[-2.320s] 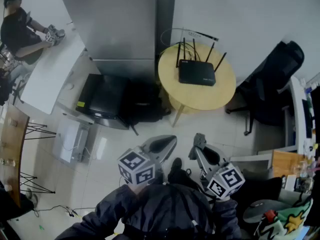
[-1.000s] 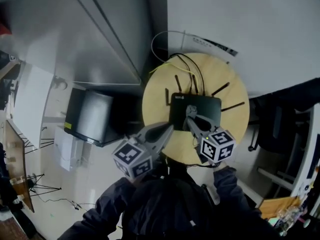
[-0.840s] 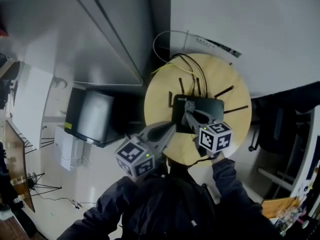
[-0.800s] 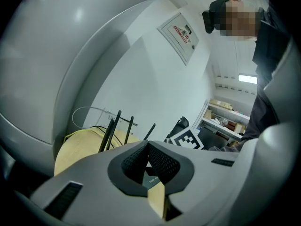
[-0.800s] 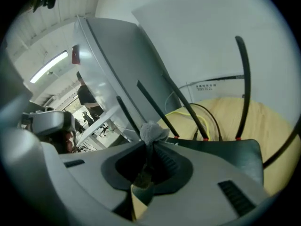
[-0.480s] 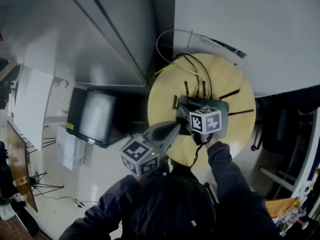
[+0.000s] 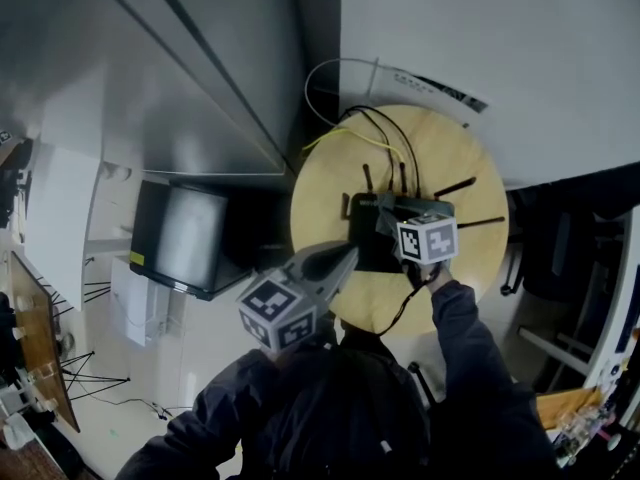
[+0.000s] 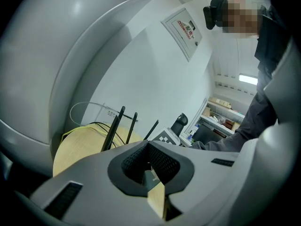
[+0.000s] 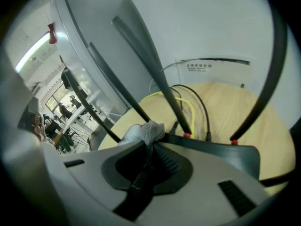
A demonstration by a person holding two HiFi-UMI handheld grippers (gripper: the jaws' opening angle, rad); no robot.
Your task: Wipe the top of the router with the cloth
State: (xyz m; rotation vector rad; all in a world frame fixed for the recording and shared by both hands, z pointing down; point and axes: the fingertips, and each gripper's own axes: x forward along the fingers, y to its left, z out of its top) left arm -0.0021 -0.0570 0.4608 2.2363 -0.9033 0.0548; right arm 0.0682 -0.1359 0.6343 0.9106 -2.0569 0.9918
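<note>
At centre of the round pale wooden table (image 7: pixel 455 158), the flat black plastic router (image 7: pixel 368 248) has the right gripper (image 9: pixel 148 142) clamped on a small pale grey cloth wad (image 9: pixel 143 131), pressed near its 11 o'clock corner; wipe looks barely started, most of top left. Left gripper (image 7: pixel 338 256) hangs at table's 7 o'clock edge, jaws together, empty; no container in play.

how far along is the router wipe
Done: the cloth is clamped in the right gripper and is over the router, by its antenna edge. In hand: the wiping itself. Left: unclear how much of the top is covered; the left gripper is shut, empty.
</note>
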